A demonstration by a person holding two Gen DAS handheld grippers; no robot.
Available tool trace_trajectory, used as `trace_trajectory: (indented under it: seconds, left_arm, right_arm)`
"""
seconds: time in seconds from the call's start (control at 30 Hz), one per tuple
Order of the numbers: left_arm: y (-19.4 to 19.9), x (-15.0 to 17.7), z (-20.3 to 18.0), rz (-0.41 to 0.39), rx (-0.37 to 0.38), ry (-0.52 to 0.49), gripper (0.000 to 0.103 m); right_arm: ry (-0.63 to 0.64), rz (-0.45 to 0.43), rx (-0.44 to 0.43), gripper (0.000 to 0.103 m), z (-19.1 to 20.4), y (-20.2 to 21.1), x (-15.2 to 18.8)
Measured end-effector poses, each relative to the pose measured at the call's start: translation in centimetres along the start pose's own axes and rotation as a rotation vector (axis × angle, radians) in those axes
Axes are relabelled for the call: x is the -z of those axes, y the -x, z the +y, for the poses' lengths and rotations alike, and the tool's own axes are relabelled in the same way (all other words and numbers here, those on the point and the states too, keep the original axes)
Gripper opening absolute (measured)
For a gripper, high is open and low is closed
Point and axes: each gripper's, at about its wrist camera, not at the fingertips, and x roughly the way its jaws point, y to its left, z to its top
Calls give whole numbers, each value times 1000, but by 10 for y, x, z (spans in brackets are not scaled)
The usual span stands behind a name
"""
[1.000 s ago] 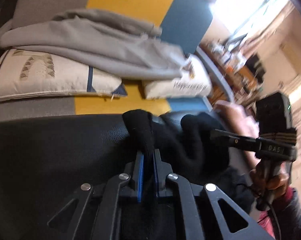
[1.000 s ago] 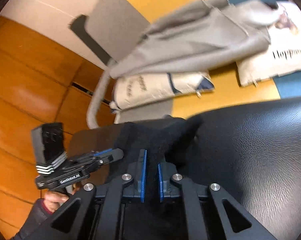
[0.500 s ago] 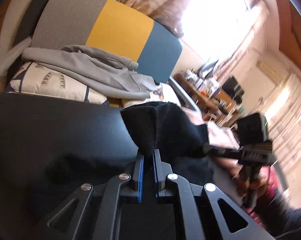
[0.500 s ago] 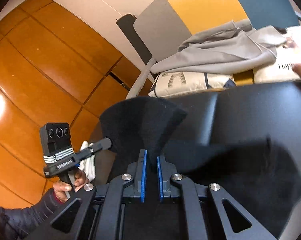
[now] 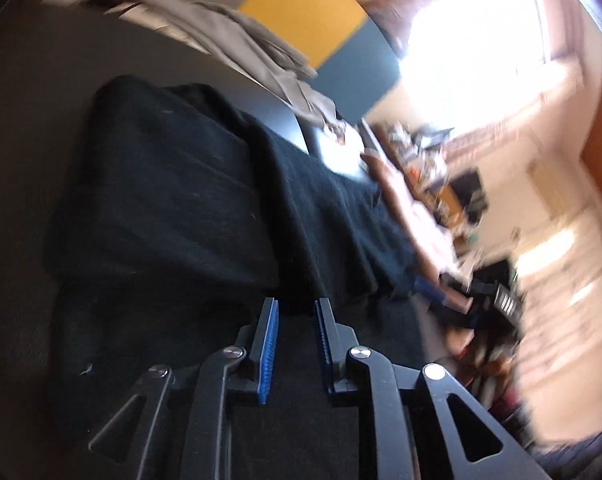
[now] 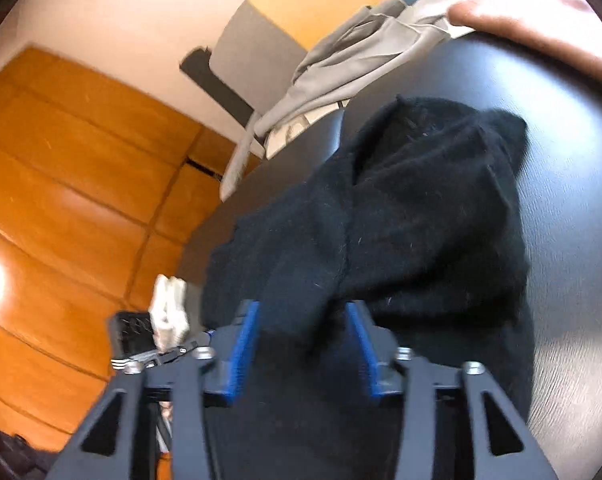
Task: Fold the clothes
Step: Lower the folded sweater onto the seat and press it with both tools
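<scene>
Black garment (image 5: pixel 173 208) lies folded on the dark leather seat (image 5: pixel 29 92). Left gripper (image 5: pixel 295 312), at its near edge, jaws parted, empty. Right gripper (image 6: pixel 303 320), jaws wide, cloth (image 6: pixel 401 216) draped between them, unclamped.

Black garment (image 5: pixel 189 200) seen folded on dark surface (image 5: pixel 41 100); L gripper (image 5: pixel 295 312) held w/ jaws apart at its edge.

No lettering is legible in either blurred view.
</scene>
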Motion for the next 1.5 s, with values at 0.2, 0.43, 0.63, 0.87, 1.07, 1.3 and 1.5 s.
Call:
trace_trajectory:
  seconds: [0.2, 0.43, 0.63, 0.87, 1.07, 1.3, 1.5]
  left_arm:
    - [-6, -25, 3, -18, 47, 87, 27]
    - [-40, -37, -22, 41, -51, -22, 29]
    - [-62, -37, -32, 86, -109, -87, 1]
    - [-29, -32, -42, 18, -82, -156, 3]
    - [-38, -14, -16, 87, -156, -139, 3]
    - [-7, -39, -34, -33, -214, -165, 19]
    - [-35, -86, -65, -92, -215, -235, 19]
  right_arm:
    - [-37, -10, 35, 54, -4, -20, -10]
    - [16, 19, 117, 48, 1, -51, -26]
    - [204, 64, 308, 5, 26, -62, -27]
    - [246, 18, 347, 5, 37, -41, -24]
    - [205, 53, 399, 4, 12, -45, -12]
    - [289, -58, 434, 5, 39, -26, -35]
    - [417, -86, 419, 14, 66, -69, -74]
